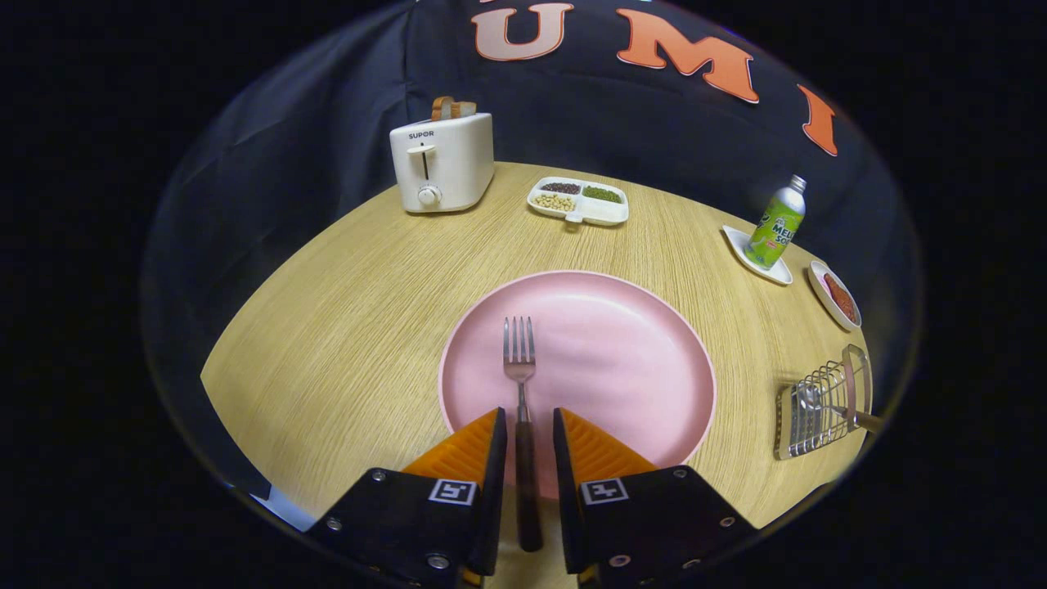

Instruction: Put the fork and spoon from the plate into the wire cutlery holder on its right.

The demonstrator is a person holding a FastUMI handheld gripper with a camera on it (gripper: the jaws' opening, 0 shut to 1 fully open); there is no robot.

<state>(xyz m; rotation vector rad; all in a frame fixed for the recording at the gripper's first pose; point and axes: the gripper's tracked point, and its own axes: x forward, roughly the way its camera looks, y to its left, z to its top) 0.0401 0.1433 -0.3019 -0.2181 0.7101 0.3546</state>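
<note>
Gripper view, fork pickup. Your gripper (530,425) sits low over the near rim of the pink plate (622,360), at lower centre of the frame, with its fingers set at a narrow gap on either side of the fork (521,384). The dark handle runs between them and the tines point away, toward the middle of the plate. A sliver of space shows on each side of the handle, so the fingers appear to straddle it rather than press on it.

The wire cutlery holder (820,406) stands on the wooden table (343,327) at the right of the frame, well apart from the plate. The spoon (826,405) appears to lie in it already, bowl toward you, which suggests the fork is the remaining item.

The step in hand is judged to be the grasp of the fork. Your next move calls for closing squarely on the handle, lifting clear of the plate rim, then carrying rightward and lining the fork up with the holder's wires.

Other items: a toaster (442,164) at upper left, a divided snack dish (579,200) at upper centre, a green bottle (776,225) on a small white dish (757,258) and another small dish (834,296) at upper right. These last two lie beyond the holder, near its far side; keep the carry low and short of them.
</note>
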